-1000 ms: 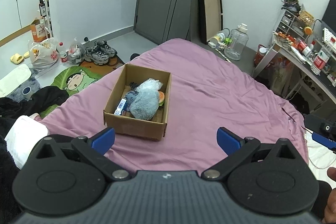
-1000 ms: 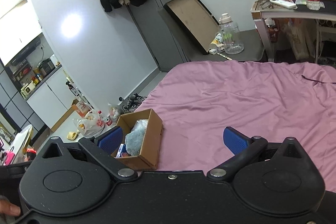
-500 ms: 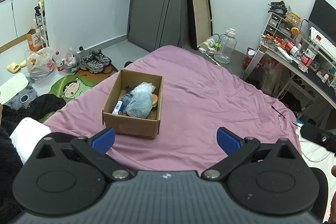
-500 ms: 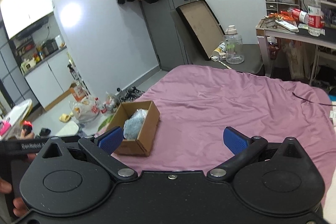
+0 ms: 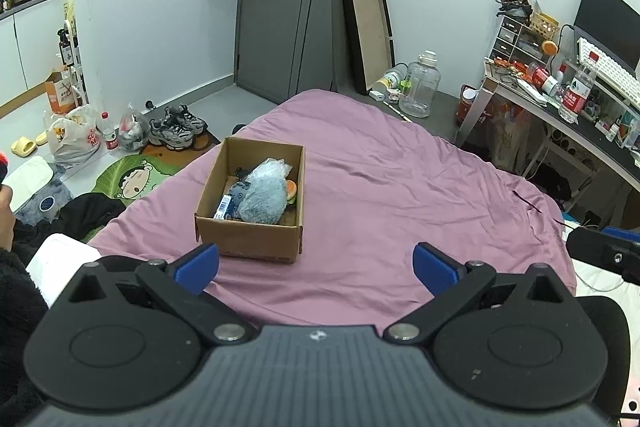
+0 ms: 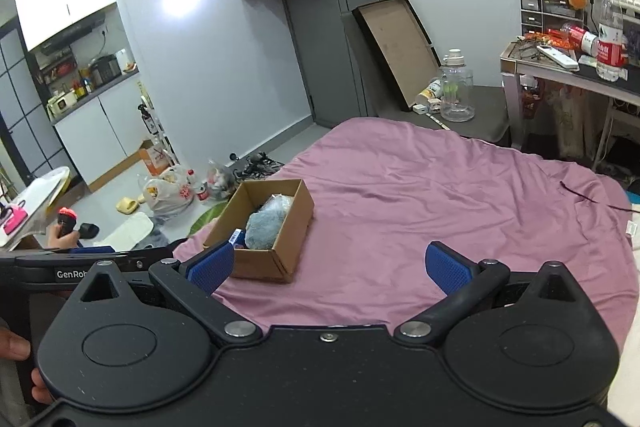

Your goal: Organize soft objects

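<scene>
left tongs (image 5: 316, 267) spread wide, right tongs (image 6: 328, 269) likewise

Black tool (image 5: 316, 269) bodies, blue ribbed fingertips (image 6: 444, 269), silver pivot screws

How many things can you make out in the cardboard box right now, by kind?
Cardboard box on the purple bedspread, as far as visible:
Grey-blue plush toy: 1
Clear plastic bag: 1
Orange-and-green soft item: 1
Blue-and-white packet: 1
Dark item at the back, unclear: 1
Total: 5
</scene>
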The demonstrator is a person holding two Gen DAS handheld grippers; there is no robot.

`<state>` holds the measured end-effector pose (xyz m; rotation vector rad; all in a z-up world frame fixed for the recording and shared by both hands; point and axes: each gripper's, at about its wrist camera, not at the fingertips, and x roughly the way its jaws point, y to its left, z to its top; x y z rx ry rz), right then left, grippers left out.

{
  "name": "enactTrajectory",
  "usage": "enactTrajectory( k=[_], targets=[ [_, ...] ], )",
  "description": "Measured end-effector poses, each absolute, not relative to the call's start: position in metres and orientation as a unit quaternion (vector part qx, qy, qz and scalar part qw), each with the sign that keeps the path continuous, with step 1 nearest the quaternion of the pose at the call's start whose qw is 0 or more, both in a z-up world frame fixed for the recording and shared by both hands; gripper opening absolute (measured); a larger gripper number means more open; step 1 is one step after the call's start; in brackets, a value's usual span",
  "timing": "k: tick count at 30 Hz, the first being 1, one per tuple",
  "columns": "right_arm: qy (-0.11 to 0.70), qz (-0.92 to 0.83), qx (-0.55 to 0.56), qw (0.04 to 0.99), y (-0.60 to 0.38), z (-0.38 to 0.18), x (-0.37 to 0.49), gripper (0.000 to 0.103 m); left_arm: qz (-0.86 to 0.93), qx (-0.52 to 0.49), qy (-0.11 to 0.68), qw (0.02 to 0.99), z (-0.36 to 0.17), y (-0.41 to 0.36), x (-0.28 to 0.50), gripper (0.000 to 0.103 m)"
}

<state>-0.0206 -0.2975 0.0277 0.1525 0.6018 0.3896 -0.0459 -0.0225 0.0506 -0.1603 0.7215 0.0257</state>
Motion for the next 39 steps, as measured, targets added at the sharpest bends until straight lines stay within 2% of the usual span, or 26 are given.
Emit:
enactTrajectory(
  k=[39],
  targets=[
    [0.317, 0.186, 0.07, 0.928, -0.289, 0.018, -0.02, 0.103, 0.016, -0.073, 0.354, 0.932, 0.049, -0.018, -0.051, 0.102]
  ],
)
